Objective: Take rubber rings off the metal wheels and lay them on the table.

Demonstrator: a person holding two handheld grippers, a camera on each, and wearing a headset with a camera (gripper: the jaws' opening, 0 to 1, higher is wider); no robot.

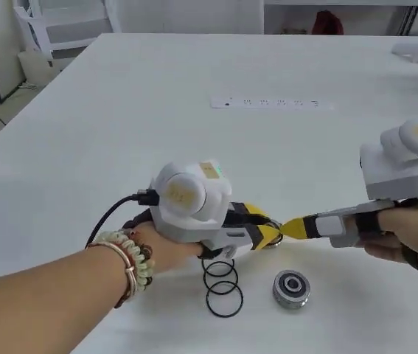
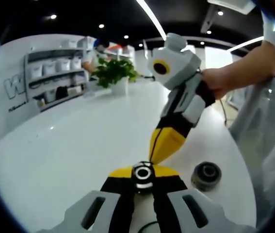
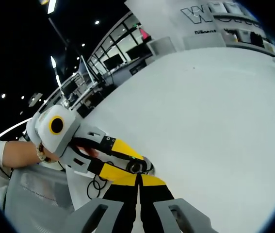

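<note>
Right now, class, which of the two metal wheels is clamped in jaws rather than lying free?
The wheel between the left gripper's jaws; the other wheel lies flat on the table beside the loose rubber rings, untouched.

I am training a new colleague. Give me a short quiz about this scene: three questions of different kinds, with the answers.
1. True or false: the left claw grips a wheel.
2. What lies on the table beside the free wheel? A: black rings; B: screws; C: a cup.
3. Fill in: the right claw, its tip at the gripped wheel, has its jaws ____.
Key: 1 true; 2 A; 3 shut.
</note>
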